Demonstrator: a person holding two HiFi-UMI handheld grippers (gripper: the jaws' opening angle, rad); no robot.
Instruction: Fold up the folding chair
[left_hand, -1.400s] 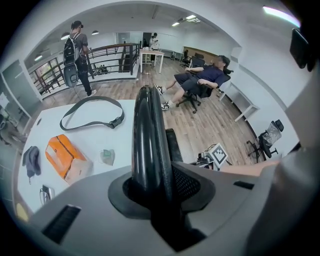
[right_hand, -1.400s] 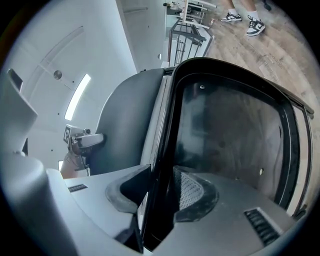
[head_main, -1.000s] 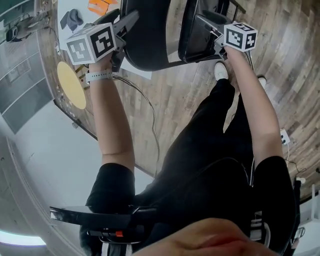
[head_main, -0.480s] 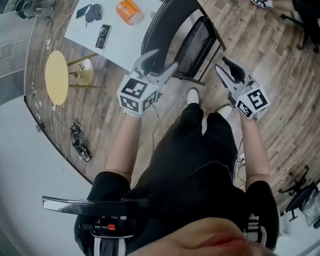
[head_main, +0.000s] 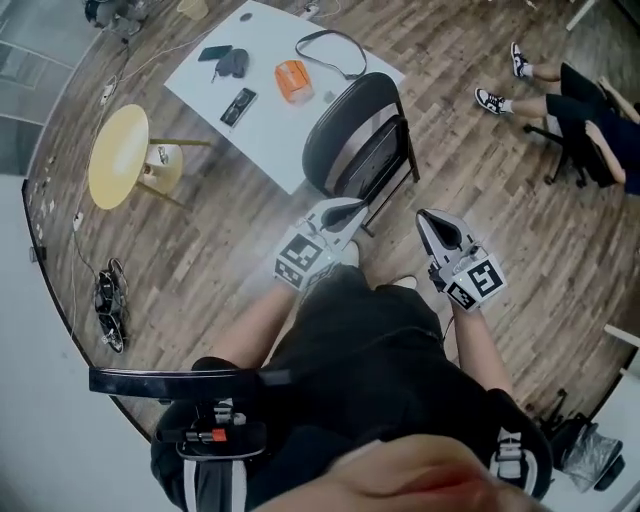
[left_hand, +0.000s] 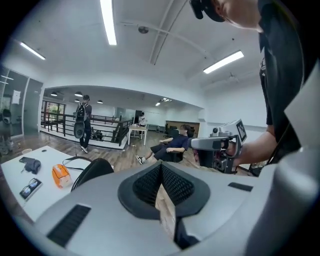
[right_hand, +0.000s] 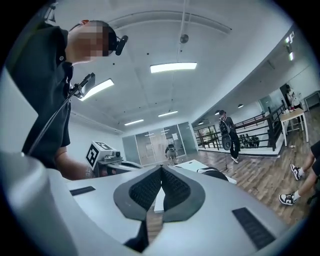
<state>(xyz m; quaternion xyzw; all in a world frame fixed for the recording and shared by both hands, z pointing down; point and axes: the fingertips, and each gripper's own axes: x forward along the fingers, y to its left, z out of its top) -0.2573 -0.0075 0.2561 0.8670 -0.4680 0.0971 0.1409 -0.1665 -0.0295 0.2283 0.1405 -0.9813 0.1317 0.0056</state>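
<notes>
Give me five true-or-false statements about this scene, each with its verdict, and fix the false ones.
1. The folding chair stands beside the white table. True.
2. The left gripper is clamped on the chair. False: its jaws are together on nothing, apart from the chair.
3. The right gripper is shut and empty. True.
4. The orange object lies on the yellow round table. False: it lies on the white table.
5. A seated person is at the head view's upper right. True.
</notes>
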